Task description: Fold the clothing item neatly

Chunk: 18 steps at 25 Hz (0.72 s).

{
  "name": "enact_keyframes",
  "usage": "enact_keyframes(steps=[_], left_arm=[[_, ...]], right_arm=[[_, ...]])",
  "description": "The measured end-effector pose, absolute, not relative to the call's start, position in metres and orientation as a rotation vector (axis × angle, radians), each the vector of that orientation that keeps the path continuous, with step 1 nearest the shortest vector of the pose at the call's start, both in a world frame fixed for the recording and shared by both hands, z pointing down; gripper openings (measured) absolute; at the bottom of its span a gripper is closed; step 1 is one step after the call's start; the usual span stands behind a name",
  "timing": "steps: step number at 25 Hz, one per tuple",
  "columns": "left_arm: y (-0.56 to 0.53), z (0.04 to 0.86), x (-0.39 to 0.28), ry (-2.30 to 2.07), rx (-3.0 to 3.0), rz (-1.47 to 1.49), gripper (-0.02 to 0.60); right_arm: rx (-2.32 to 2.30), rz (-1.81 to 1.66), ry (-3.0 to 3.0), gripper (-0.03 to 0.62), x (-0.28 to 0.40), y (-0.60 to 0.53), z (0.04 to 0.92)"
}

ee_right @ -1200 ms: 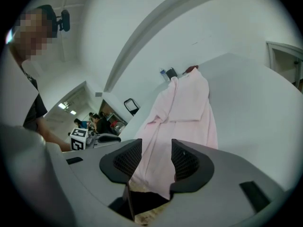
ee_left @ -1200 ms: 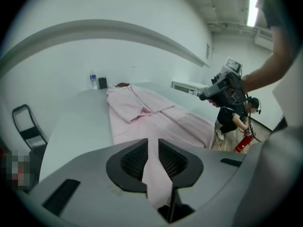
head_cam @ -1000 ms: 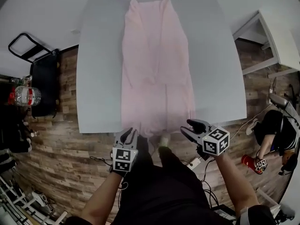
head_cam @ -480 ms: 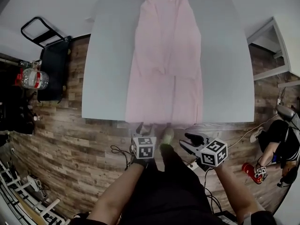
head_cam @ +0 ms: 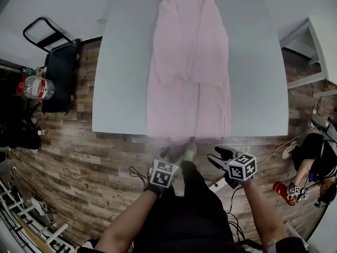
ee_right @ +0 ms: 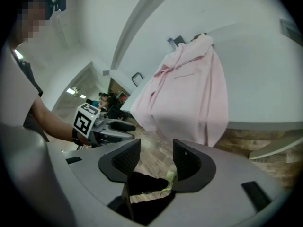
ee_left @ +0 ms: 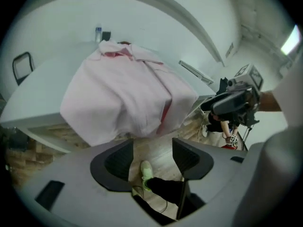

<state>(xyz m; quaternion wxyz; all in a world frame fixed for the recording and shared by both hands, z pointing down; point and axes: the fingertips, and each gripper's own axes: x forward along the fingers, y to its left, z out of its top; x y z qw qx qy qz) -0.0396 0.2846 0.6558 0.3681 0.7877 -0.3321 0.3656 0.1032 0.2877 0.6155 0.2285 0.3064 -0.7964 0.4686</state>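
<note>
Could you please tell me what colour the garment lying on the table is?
Pale pink; the garment shows best in the head view.

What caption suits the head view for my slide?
Pink garment spread on table; near its hem, left gripper, jaws just opening, and open right gripper.

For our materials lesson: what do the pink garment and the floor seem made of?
Pink garment: probably thin woven cloth, matte; it drapes limply over the edge of the table, softly creased. Floor: wood or wood-look planks; grain and board joints show.
</note>
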Motion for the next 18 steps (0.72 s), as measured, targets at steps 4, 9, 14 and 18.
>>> enact_keyframes(steps=[4,9,14,18], left_arm=[[0.298,0.674,-0.103,-0.823,1.989,0.896,0.261],[0.258,0.694,-0.149,-0.835,2.123,0.846,0.312],[0.233,0.704,-0.127,-0.729,2.23,0.691,0.359],[0.232,0.702,-0.098,-0.55,2.271,0.526,0.362]], right_arm=[[0.988,1.315,-2.095,0.238,0.152,0.287,0.638],[1.05,1.26,-2.097,0.276,0.175,0.272,0.665],[0.991,1.214,-2.203,0.314,0.163,0.257,0.676],[0.869,1.146,-2.304,0.318,0.138,0.253,0.678]])
